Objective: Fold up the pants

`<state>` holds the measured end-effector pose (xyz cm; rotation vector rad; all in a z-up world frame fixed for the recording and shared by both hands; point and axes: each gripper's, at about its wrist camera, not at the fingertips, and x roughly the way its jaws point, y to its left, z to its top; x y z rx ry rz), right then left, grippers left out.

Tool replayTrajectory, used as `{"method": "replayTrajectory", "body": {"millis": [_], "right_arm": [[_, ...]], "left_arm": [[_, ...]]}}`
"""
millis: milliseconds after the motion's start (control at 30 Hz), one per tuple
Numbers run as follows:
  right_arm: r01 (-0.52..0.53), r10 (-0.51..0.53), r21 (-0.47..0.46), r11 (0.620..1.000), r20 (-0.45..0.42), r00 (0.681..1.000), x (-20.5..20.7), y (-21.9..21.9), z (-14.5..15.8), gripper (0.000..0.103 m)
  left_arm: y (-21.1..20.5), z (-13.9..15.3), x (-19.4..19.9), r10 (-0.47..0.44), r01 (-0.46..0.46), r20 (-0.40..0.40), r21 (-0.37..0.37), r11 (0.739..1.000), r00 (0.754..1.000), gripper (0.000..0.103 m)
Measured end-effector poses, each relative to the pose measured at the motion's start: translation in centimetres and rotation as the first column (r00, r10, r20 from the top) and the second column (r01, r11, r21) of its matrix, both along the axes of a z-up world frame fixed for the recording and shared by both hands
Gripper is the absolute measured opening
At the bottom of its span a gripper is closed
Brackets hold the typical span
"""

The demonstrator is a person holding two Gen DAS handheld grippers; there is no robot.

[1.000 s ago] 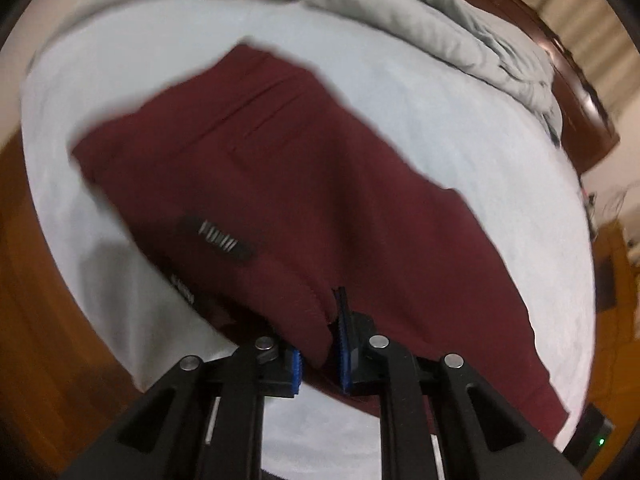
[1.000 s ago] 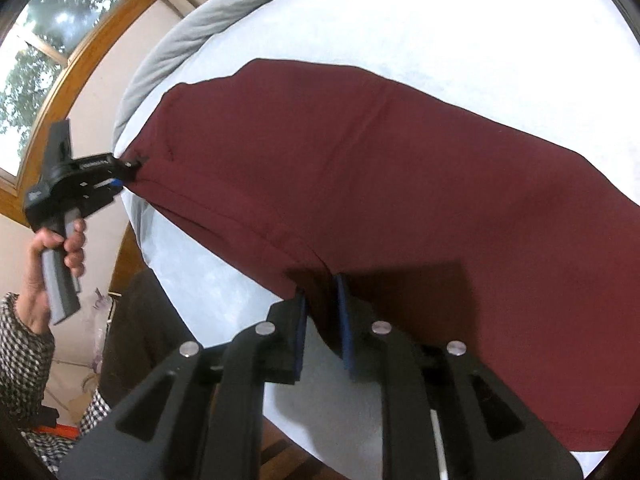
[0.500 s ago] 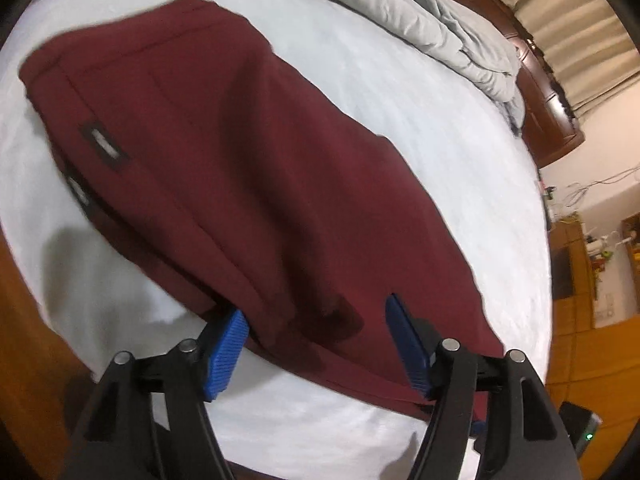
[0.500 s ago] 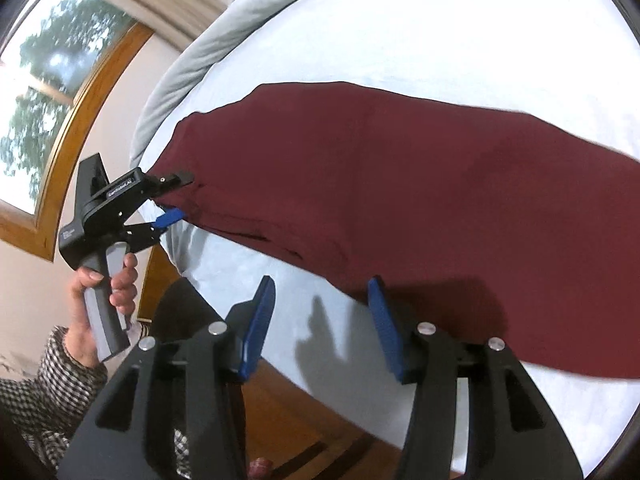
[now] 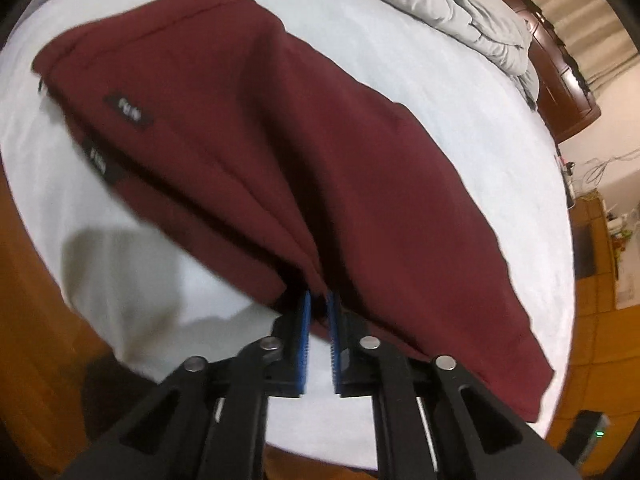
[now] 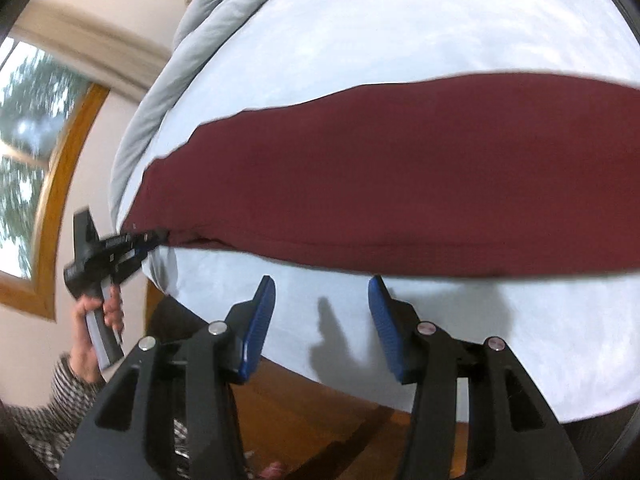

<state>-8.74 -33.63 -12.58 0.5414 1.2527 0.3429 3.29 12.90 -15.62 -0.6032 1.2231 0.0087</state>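
Dark red pants [image 5: 304, 152] lie folded lengthwise on a white bed [image 5: 460, 92], waistband at the upper left with two black labels [image 5: 129, 116]. My left gripper [image 5: 318, 300] is shut on the near edge of the pants and lifts it slightly. In the right wrist view the pants [image 6: 400, 184] stretch across the bed, and the left gripper [image 6: 152, 238] shows at their left end, pinching the fabric. My right gripper [image 6: 322, 292] is open and empty, just short of the near edge of the pants.
A grey duvet [image 5: 472, 4] is bunched at the far side of the bed, with a dark wooden headboard [image 5: 564, 80] beyond. Wooden floor [image 6: 332, 412] lies below the bed's near edge. A window [image 6: 28, 152] is at the left.
My left gripper opened, then closed again on the near edge of the pants. My right gripper let go of the pants, opened wide and drew back from the edge.
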Motion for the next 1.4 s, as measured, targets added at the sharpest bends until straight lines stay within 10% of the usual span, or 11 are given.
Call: {"method": "replayTrajectory", "body": {"millis": [200,467,633,900,1100,1400], "right_arm": [[0.188,-0.186,0.058,0.980,-0.034,0.982,-2.3,-6.2,-0.3,0.058],[0.397,-0.388,0.120,0.910,-0.091,0.917,-3.9,-12.8,-2.5,0.061],[0.468,-0.458,0.111,0.877,-0.104,0.883,-3.7,-14.9,-4.3,0.061],[0.546,-0.547,0.222,0.808,-0.063,0.835,-2.4,-17.5,-5.8,0.061],[0.583,-0.584,0.201,0.787,-0.061,0.809,-1.5,-18.8,-6.1,0.018],[0.476,-0.522,0.232,0.849,0.222,0.823,-3.0,-19.9,4.6,0.013]], "left_arm": [[-7.8,2.9,-1.2,-0.150,0.154,0.067,-0.060,0.986,0.986,0.013],[-19.9,3.3,1.6,-0.454,0.452,0.132,0.042,0.891,0.881,0.024],[-21.6,-1.1,3.0,-0.488,0.488,0.003,0.042,0.872,0.873,0.030],[-19.6,-1.6,2.6,-0.490,0.490,0.019,0.007,0.872,0.871,0.030],[-19.8,-1.2,2.1,-0.509,0.509,0.016,0.026,0.861,0.861,0.034],[-19.6,3.3,1.2,-0.500,0.489,0.147,0.105,0.866,0.854,0.056]]}}
